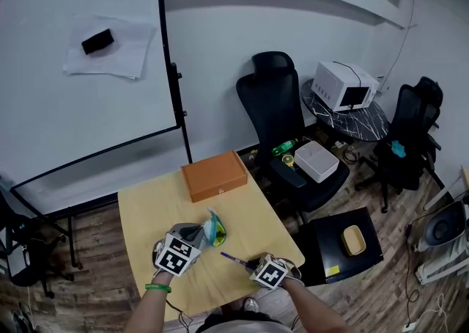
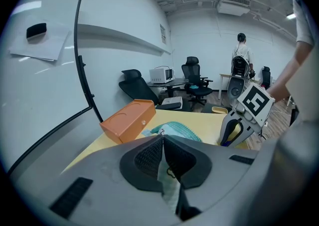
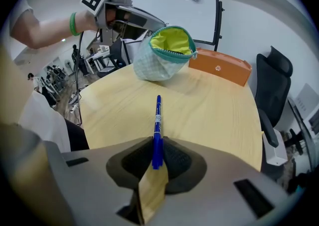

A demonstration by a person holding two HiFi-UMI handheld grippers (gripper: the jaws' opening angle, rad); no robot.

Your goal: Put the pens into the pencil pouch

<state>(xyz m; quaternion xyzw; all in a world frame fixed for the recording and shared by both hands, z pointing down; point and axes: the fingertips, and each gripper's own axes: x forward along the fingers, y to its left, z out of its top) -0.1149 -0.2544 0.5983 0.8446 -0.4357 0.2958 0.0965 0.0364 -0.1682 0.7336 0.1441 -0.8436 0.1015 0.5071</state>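
Wooden table (image 1: 146,210) by whiteboard (image 1: 73,119); left tool (image 2: 162,141) tight on pouch (image 3: 162,58), right tool (image 3: 157,151) on pen (image 3: 158,118).

1 blue pen (image 3: 157,125) gripped lengthwise over the table's (image 3: 214,110) near edge, tip toward the pale-green pouch (image 3: 159,58) mid-table, tilted, its yellow-lined mouth unzipped

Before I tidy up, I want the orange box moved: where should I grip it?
Grip the orange box across its narrow width, coming down from above: it lies flat on the table, its long sides straight and parallel. It may be too wide for the jaws.
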